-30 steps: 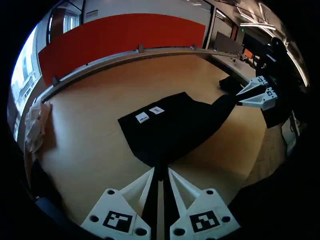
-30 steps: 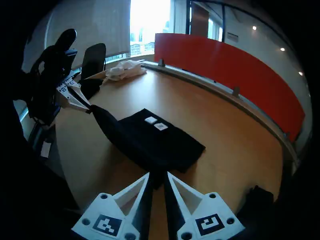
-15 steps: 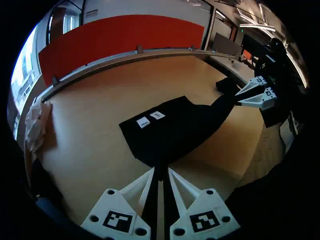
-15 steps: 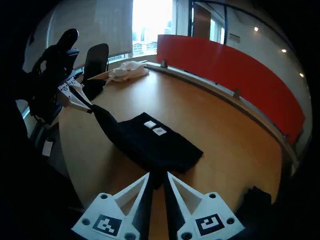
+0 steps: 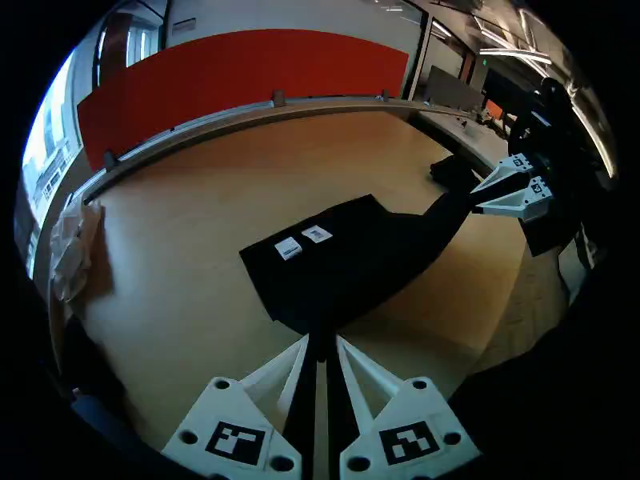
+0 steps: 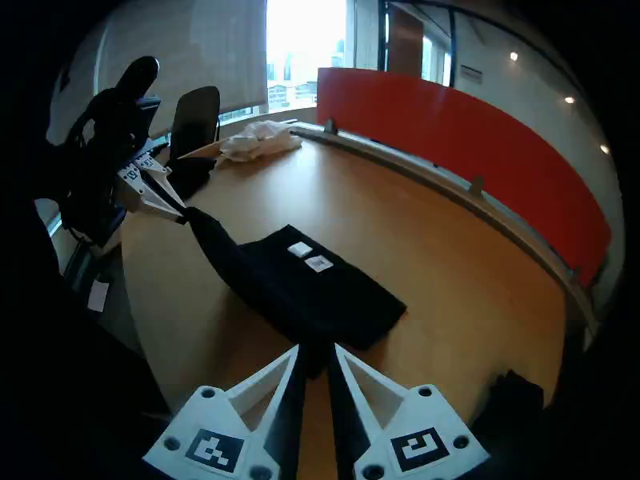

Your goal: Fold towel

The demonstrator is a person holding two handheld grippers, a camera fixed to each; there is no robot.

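You are pinching the black towel (image 5: 352,256) with both tools. Your left tool (image 5: 323,342) is pressing its two fingers together on the near corner, with the dark fabric running up between them. Your right tool (image 5: 478,200) is clamping another corner off to the side in the same way. It is holding that end up off the wooden surface (image 5: 200,240), so the near edge of the cloth is stretching in a band from one grip to the other. The rest of the towel is lying flat near the middle of the surface, and two white labels (image 5: 288,249) are showing side by side on its top face.

Around your work, a red partition (image 5: 240,72) is running along the far edge of the surface. A white crumpled heap (image 6: 258,140) is sitting at the end of the surface by the bright window (image 6: 304,48), well apart from the towel. A dark office chair (image 6: 192,120) is standing just beside that end, behind your left tool. A dark bundle (image 5: 452,170) is lying on the surface near your right tool, apart from the flat part of the towel; I cannot tell what it is.
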